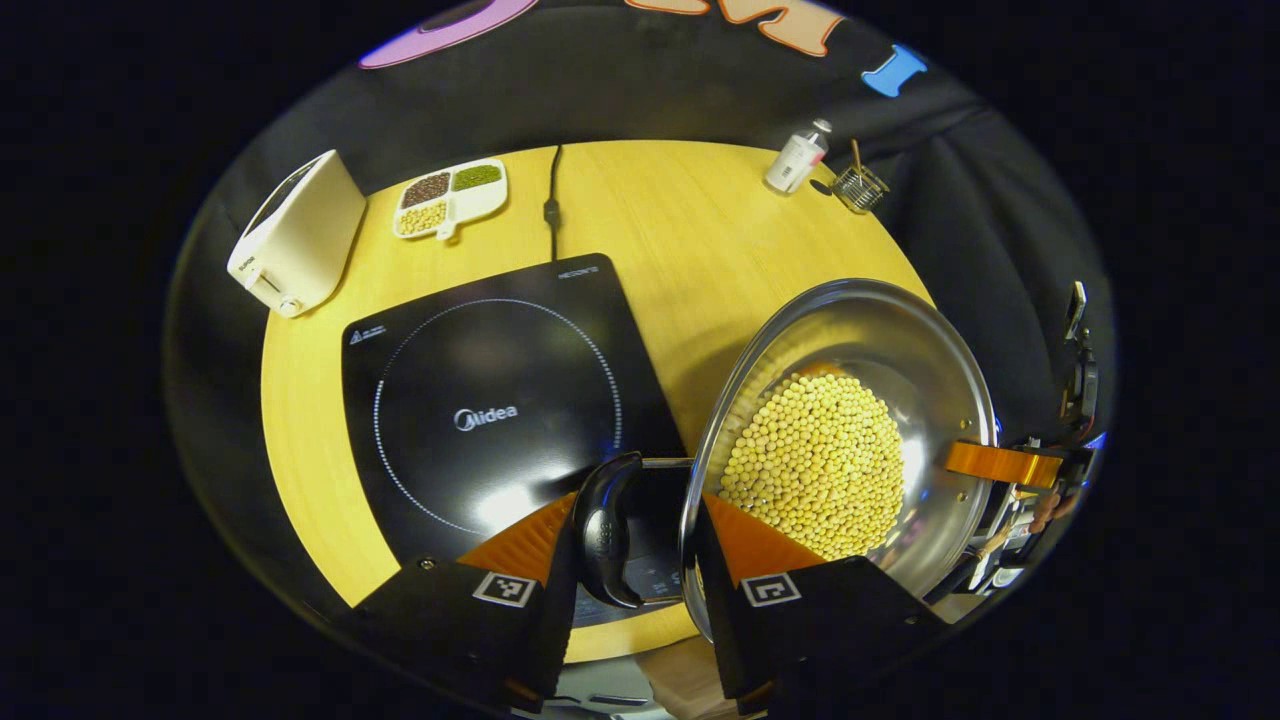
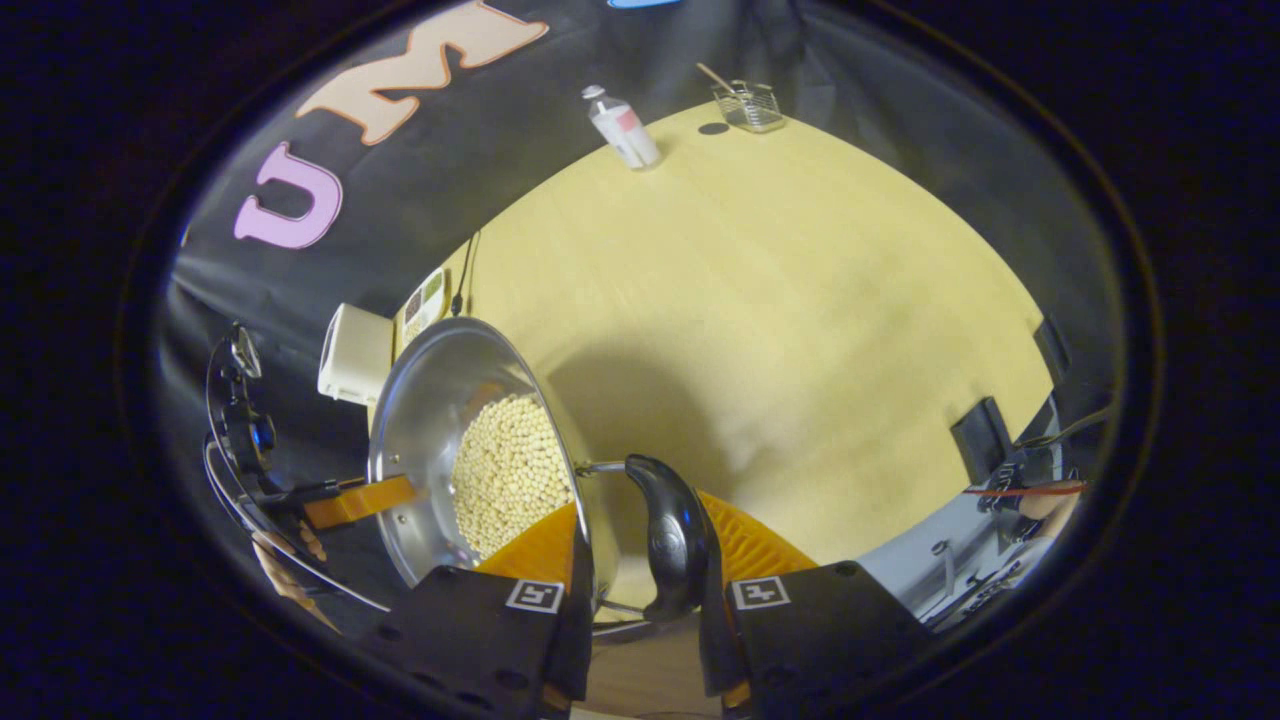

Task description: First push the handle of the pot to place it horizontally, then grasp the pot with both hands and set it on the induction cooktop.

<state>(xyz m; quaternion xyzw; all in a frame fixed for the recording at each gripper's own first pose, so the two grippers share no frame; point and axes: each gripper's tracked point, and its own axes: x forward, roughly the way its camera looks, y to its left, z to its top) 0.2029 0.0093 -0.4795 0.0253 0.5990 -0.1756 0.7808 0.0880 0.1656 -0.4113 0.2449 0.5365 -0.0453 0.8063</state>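
A steel pot [image 1: 880,330] holding soybeans [image 1: 815,470] is held between both grippers, just right of the black induction cooktop [image 1: 480,400]. My left gripper [image 1: 640,545] is shut across the pot's rim and its black side handle [image 1: 608,530], with one finger inside the pot. On the opposite side, my right gripper [image 2: 645,550] is shut the same way on the other black handle [image 2: 670,535] and the rim of the pot [image 2: 430,400]. The right gripper's finger [image 1: 1000,463] shows at the far rim. The pot casts a shadow [image 2: 640,400] on the wooden table.
Behind the cooktop lie a white appliance [image 1: 295,235], a divided dish of beans [image 1: 450,197] and the power cable [image 1: 552,200]. A small bottle [image 1: 797,160] and a wire basket [image 1: 860,187] stand at the table's far right edge [image 1: 900,260].
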